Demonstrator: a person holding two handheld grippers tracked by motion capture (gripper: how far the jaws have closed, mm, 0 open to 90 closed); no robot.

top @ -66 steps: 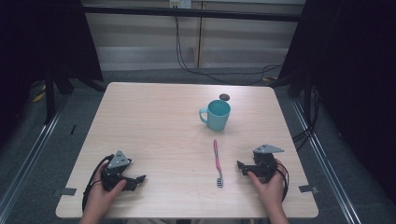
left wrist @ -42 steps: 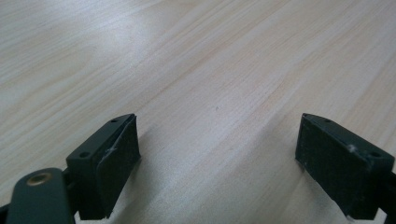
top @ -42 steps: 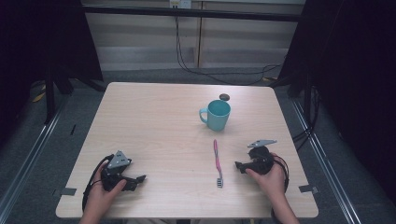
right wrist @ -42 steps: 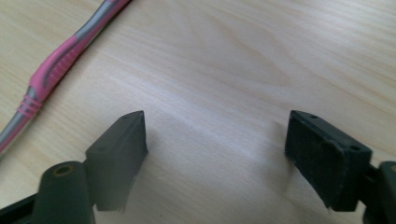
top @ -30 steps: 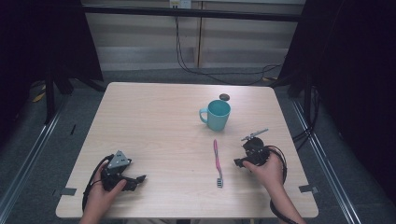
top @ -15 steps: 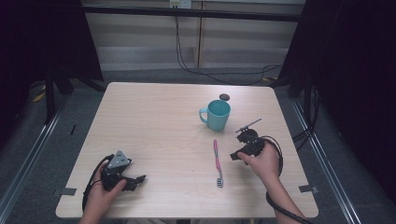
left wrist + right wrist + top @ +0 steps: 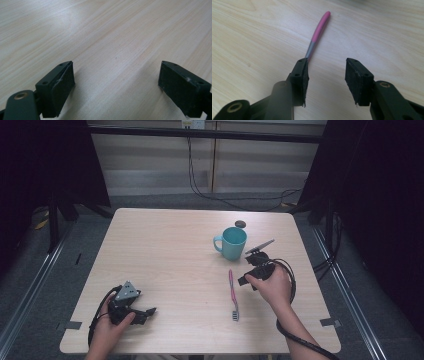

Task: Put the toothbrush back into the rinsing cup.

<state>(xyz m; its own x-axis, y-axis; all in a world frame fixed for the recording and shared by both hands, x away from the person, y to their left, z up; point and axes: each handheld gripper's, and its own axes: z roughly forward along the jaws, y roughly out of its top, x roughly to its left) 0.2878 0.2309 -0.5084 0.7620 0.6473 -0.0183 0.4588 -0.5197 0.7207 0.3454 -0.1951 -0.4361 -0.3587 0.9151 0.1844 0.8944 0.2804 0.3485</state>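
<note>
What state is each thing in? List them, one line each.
Toothbrush: lying flat on the table, not gripped.
Mug: upright, handle toward the left, standing alone.
Left gripper: open, nothing between its pads.
Right gripper: open, jaws just been closing, beside the toothbrush, nothing between them.

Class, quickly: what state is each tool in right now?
Left tool: open, empty.
Right tool: open, jaws just closing, nothing between them; toothbrush beyond.
</note>
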